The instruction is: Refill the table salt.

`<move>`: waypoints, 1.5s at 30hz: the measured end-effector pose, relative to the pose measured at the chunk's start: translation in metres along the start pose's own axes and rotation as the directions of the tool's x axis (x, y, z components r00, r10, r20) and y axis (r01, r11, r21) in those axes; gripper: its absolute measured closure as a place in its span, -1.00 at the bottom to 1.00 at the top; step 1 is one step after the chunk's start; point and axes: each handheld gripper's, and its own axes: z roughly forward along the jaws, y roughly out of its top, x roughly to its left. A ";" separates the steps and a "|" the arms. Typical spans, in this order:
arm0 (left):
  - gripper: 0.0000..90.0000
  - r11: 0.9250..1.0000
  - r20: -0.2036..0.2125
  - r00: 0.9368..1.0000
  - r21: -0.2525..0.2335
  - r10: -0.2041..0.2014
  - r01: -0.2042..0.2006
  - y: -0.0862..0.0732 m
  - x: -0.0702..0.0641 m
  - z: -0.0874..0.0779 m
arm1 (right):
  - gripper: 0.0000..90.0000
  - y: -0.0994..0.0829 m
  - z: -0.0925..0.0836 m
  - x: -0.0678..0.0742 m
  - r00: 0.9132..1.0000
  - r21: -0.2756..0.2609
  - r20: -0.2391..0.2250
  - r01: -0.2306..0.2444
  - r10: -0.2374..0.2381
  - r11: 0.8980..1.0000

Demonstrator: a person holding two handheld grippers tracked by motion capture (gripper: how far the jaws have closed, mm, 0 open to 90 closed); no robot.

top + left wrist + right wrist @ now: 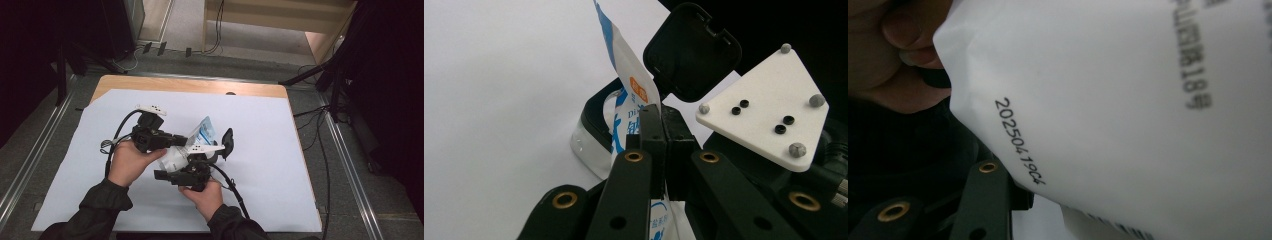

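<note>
The white plastic packet with blue print [200,137] is clamped in the left gripper [660,145] above table centre; the right gripper [172,175], at six o'clock, cannot be judged. Opening remains undone.

Count, centre of frame
2 grippers [176,140] [192,165], 1 white-and-blue pouch [202,132], 1 black flip-lid case [227,141], 2 hands [131,162] [204,197], 1 white sheet [260,150], 1 table [190,85].

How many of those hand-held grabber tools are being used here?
2. The left gripper is in the person's left hand, clamped on a white and blue packet. The right gripper is in the right hand, just below the packet. None seems hidden.
</note>
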 end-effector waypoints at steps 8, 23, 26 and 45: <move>1.00 1.000 -0.001 1.000 0.009 0.010 -0.010 0.000 -0.001 0.002 | 0.23 -0.001 0.000 -0.001 1.000 -0.002 -0.005 -0.003 0.003 1.000; 1.00 1.000 0.004 1.000 0.011 0.010 -0.010 0.001 -0.002 0.003 | 0.23 -0.002 -0.001 -0.001 1.000 -0.003 0.002 -0.002 0.002 1.000; 1.00 1.000 0.002 1.000 0.013 0.011 -0.011 0.001 -0.002 0.004 | 0.23 -0.002 -0.001 -0.002 1.000 -0.003 0.003 -0.002 0.002 1.000; 1.00 1.000 0.010 1.000 0.018 0.010 -0.010 0.000 -0.002 0.007 | 0.23 -0.003 0.000 -0.002 1.000 0.001 0.009 0.001 -0.001 1.000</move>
